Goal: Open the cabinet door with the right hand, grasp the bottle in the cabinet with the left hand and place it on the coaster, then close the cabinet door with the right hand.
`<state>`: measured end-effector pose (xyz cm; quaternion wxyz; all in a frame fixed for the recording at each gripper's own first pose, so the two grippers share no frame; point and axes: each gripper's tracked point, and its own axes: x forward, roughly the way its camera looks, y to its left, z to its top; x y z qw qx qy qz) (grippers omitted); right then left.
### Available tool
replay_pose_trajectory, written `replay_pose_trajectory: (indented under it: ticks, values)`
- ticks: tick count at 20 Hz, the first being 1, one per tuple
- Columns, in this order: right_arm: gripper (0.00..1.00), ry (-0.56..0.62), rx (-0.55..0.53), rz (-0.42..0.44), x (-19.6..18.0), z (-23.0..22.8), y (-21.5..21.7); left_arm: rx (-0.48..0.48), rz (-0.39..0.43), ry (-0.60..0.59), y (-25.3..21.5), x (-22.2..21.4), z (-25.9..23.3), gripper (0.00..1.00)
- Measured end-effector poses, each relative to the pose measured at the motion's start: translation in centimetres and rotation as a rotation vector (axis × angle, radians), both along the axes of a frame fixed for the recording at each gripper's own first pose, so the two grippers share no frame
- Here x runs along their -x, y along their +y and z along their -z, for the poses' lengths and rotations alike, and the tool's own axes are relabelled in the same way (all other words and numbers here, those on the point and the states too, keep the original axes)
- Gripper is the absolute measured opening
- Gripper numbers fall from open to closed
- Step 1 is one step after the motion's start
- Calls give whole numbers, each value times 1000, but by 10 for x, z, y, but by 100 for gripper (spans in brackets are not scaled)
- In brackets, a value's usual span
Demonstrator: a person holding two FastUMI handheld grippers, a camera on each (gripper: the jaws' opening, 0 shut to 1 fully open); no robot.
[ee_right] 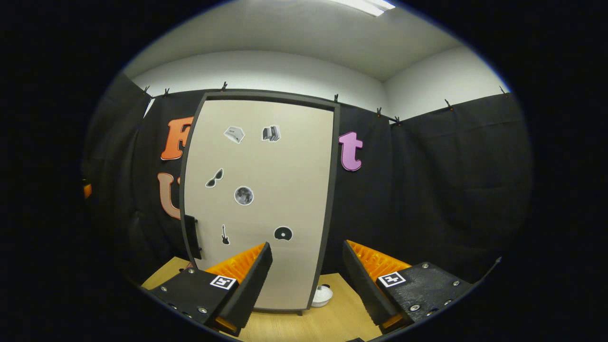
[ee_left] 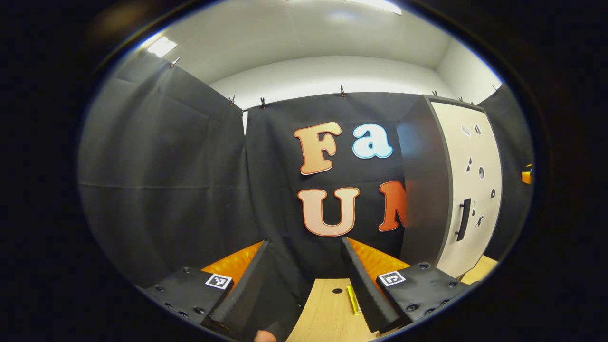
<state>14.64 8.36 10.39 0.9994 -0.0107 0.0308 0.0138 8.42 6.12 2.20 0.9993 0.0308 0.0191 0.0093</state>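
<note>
With both grippers gaping empty, the right gripper (ee_right: 306, 280) is facing the shut cabinet door (ee_right: 259, 199) squarely, while the left gripper (ee_left: 304, 280) is seeing its handle (ee_left: 463, 219) obliquely rightward.

Cabinet door (ee_right: 259, 199) shut, contents hidden; white object (ee_right: 322, 295) at the cabinet's base part-hidden behind the door frame, identity unclear; handle (ee_right: 191, 236) seen edge-on at the door's left side; yellow strip (ee_left: 354, 299) on the table (ee_left: 327, 313) partly covered by a finger (ee_left: 368, 289); door stickers (ee_left: 475, 171) too small to identify in the left gripper view.
</note>
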Motion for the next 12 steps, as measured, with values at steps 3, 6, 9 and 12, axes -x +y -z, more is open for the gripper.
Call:
replay_pose_trajectory:
  ticks: [3, 6, 9, 12]
  values:
    - [93, -32, 30, 30, 22, -18, -16, -26, -33, -25, 15, 6, -17, 96]
    - [93, -36, -1, 18, 45, -28, -16, -51, -56, -52, 23, 15, -27, 97]
    - [93, -36, -21, 6, 58, -29, -12, -48, -43, -56, 19, 20, -31, 96]
    - [93, -27, -25, 5, 68, -25, -7, -43, -29, -65, 20, 24, -37, 96]
